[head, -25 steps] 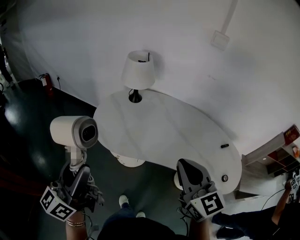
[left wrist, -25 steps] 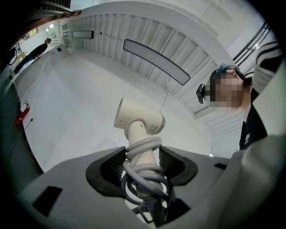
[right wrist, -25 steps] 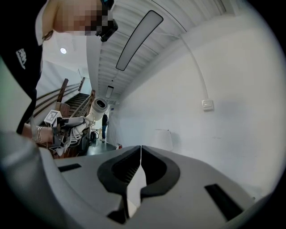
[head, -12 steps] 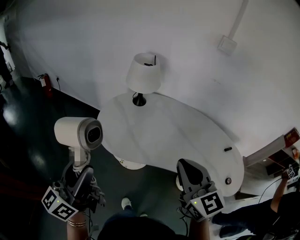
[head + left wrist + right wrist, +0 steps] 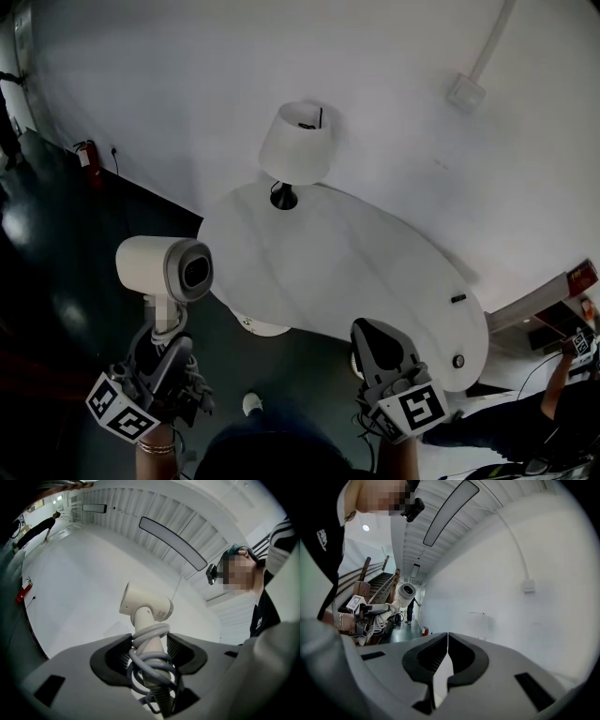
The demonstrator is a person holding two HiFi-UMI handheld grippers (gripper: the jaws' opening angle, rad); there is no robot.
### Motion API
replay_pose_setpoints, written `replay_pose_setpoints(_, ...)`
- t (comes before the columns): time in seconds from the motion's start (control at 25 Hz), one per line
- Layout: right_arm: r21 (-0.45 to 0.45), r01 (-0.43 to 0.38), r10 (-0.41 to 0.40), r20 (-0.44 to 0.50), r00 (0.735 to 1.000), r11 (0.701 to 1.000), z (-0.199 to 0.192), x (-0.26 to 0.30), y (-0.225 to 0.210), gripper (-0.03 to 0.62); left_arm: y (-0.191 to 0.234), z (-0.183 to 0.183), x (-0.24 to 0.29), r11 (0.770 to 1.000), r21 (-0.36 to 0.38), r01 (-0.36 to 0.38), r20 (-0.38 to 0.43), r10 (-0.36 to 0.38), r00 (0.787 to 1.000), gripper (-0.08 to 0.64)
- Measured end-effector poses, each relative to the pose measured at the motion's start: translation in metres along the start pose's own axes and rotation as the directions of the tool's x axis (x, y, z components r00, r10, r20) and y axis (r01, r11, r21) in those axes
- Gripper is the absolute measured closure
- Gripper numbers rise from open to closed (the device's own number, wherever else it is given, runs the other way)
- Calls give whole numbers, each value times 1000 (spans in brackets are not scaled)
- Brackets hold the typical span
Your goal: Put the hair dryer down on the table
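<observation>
We hold the dryer (image 5: 165,268) upright in our left gripper (image 5: 161,349), jaws clamped on its handle, where the cord (image 5: 151,660) is wound. It hangs in the air just off the desk's (image 5: 356,272) left edge. Our right gripper (image 5: 377,349), jaws pressed together and empty, hovers by the front edge. A lamp (image 5: 298,142) stands at the far corner. A small dark thing (image 5: 457,299), perhaps a remote, lies near the right edge.

The left hand-held gripper (image 5: 149,656) clamps the upright hair dryer (image 5: 146,605) by its cord-wrapped handle.

bright wall (image 5: 187,75), dim glossy floor (image 5: 56,281), fisheye-bent vignetted edges; light seemingly from a ceiling strip (image 5: 173,543).
</observation>
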State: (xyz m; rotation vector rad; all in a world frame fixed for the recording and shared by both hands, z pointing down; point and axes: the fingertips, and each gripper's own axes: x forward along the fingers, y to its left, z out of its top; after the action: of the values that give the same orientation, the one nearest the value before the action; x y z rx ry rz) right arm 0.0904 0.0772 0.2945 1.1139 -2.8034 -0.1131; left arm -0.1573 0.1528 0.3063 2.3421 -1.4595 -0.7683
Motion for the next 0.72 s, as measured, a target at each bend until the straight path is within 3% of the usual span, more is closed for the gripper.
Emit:
replay_pose_setpoints(0.48, 41, 3, 1, -88, 996, 999, -3, 31, -15, 572, 23, 11, 29, 999, -33, -23, -46, 21, 999, 314)
replay_pose_setpoints(0.72, 66, -12, 17, -82, 996, 998, 5, 45, -27, 572, 25, 19, 45, 999, -33, -42, -64, 40, 997, 314)
